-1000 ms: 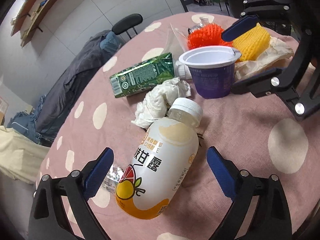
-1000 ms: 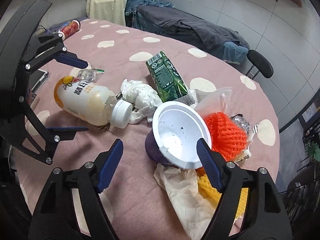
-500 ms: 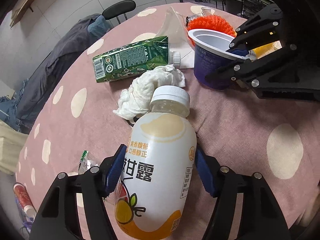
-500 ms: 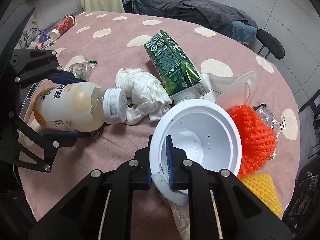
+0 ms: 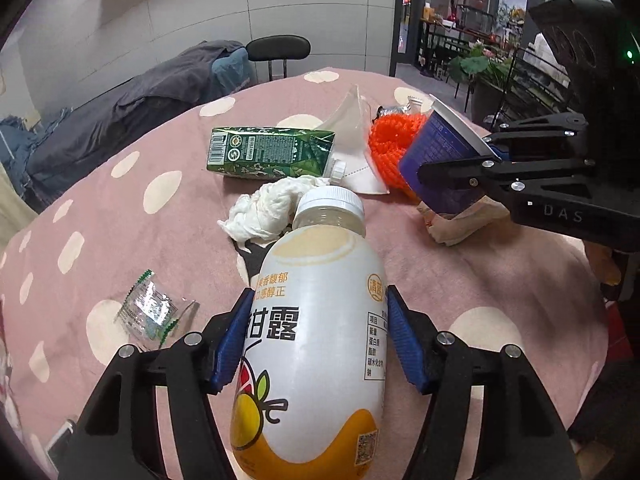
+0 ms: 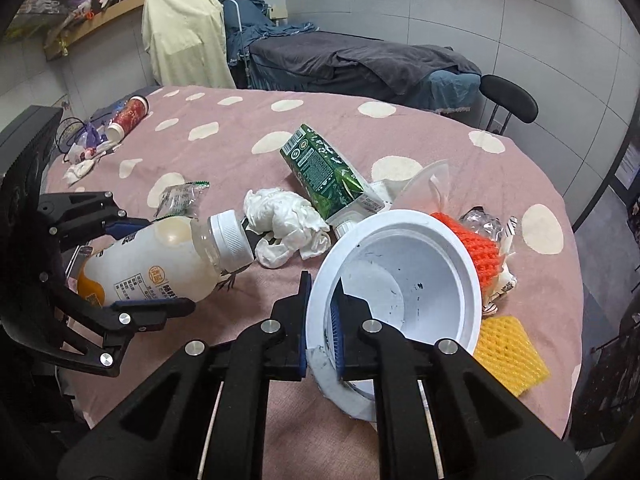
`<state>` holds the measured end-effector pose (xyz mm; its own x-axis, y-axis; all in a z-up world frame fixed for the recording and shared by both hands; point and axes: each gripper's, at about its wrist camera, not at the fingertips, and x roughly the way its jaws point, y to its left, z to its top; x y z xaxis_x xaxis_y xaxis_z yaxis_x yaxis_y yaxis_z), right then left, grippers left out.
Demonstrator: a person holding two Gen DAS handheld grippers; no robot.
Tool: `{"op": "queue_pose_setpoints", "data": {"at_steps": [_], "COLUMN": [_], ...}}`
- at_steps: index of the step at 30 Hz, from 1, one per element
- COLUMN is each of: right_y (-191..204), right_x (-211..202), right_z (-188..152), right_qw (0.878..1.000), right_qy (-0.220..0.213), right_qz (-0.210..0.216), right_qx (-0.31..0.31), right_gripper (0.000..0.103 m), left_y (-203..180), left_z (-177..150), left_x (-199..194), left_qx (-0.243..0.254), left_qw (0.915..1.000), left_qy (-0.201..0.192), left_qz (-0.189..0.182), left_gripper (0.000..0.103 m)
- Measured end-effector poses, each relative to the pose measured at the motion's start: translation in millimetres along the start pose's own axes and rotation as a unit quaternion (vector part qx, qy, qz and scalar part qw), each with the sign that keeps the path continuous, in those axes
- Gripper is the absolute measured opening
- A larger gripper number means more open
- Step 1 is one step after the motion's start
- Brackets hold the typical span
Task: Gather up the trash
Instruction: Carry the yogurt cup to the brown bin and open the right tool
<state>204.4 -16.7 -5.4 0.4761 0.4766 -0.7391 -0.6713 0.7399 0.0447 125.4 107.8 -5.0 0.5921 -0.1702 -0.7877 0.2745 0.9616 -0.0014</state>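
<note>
Both bottle and cup are now lifted, squeezed tight by the left tongs and right tongs, but the cup, pinched only by its rim, could be dropped.

Pink tablecloth with cream dots. White bottle, orange base, black lettering. Purple cup, white inside. Green carton; orange net; yellow foam; white tissue.

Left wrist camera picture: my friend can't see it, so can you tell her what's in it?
The left gripper squeezes a white and orange drink bottle above a pink spotted tablecloth. Behind it lie a crumpled tissue and a green carton. At right, the right gripper pinches a purple cup by its rim.
</note>
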Motion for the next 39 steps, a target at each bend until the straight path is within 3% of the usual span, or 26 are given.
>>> {"op": "queue_pose_setpoints", "data": {"at_steps": [11, 20, 23, 28, 34, 39], "right_y": [-38.1, -104.7, -142.6, -210.2, -266.9, -295.3], "right_x": [-69.0, -126.3, -133.2, -124.6, -63.5, -8.3], "right_z": [-31.2, -96.6, -129.0, -193.6, -269.7, -308.0], "right_qw": [0.995, 0.980, 0.968, 0.937, 0.904, 0.878], "right_qy": [-0.070, -0.091, -0.074, -0.019, 0.078, 0.136], "right_qz": [-0.025, -0.108, -0.135, -0.184, -0.171, -0.163], "right_qx": [0.064, 0.142, 0.199, 0.296, 0.384, 0.428], "right_gripper": [0.010, 0.010, 0.010, 0.010, 0.010, 0.010], "left_y": [-51.1, -118.3, -141.4, -178.0, -215.8, -236.9], "left_z": [3.5, 24.9, 33.2, 47.4, 61.2, 60.9], "left_x": [-18.6, -11.9, -9.0, 3.4, 13.6, 21.2], "left_qx": [-0.043, -0.022, -0.011, 0.015, 0.046, 0.060], "left_qw": [0.9948, 0.9867, 0.9829, 0.9773, 0.9729, 0.9705], "left_qy": [-0.075, -0.105, -0.112, -0.113, -0.107, -0.095], "left_qz": [-0.054, -0.122, -0.146, -0.179, -0.200, -0.213], "left_gripper": [0.063, 0.063, 0.063, 0.063, 0.063, 0.063]}}
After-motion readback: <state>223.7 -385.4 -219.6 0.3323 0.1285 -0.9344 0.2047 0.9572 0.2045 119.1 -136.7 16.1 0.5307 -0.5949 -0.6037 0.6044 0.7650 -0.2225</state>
